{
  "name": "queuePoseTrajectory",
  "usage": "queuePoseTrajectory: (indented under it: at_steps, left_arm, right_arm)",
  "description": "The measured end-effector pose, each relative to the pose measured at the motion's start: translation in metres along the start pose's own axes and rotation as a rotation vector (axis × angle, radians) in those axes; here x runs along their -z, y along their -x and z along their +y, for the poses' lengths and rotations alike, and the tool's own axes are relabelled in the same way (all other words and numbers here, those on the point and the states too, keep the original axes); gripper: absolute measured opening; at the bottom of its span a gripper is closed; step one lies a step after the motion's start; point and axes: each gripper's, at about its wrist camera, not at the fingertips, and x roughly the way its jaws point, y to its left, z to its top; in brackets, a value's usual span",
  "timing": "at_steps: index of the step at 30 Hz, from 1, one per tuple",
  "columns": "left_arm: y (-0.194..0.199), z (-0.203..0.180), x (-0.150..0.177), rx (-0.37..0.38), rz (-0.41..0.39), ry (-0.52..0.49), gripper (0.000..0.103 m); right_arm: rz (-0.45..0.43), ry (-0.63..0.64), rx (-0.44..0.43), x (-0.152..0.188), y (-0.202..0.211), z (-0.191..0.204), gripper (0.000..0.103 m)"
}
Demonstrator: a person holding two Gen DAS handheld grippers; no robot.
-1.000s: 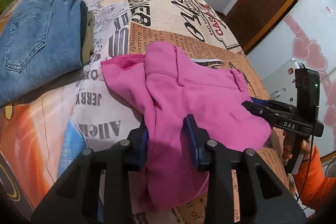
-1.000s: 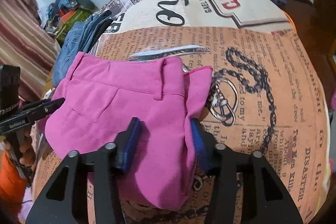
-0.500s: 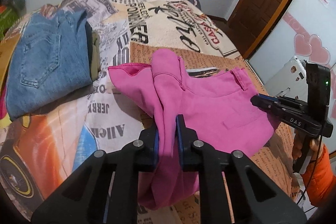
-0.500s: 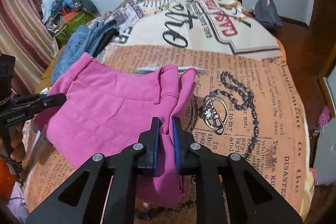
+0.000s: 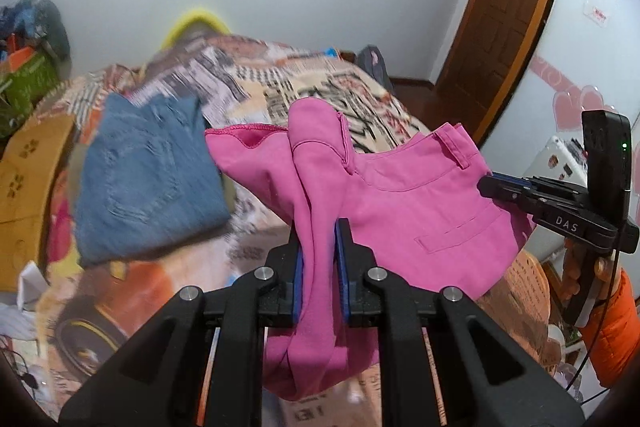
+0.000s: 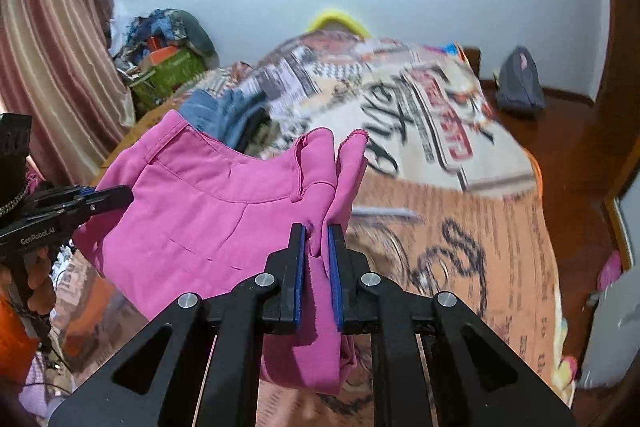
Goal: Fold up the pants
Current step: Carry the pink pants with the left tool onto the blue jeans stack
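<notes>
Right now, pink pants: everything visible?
The pink pants are plain woven fabric, with a waistband, belt loops and a slit back pocket. They hang bunched above the printed bedspread, pinched at opposite ends: the left gripper and right gripper are each shut on a gathered fold, with the waistband sagging between.

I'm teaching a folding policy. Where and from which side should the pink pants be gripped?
Grip the pink pants at the two ends of the waistband, one gripper per end, coming from the near bed edge. The band hems are thick and spread the cloth flat between them.
</notes>
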Motion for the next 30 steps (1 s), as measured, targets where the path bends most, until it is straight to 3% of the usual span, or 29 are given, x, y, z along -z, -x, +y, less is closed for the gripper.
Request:
queuePoseTrajectory:
  at_steps: [7, 16, 30]
  left_arm:
    - [0.035, 0.039, -0.022, -0.05, -0.087, 0.012, 0.014]
    - [0.053, 0.103, -0.042, -0.125, -0.156, 0.042, 0.014]
    - [0.021, 0.209, -0.047, -0.203, -0.126, 0.139, 0.014]
  right_arm:
    - [-0.073, 0.072, -0.029, -0.042, -0.003, 0.043, 0.01]
    - [-0.133, 0.175, -0.058, -0.086, -0.026, 0.101, 0.01]
    - [-0.113, 0.251, -0.116, -0.127, -0.115, 0.164, 0.01]
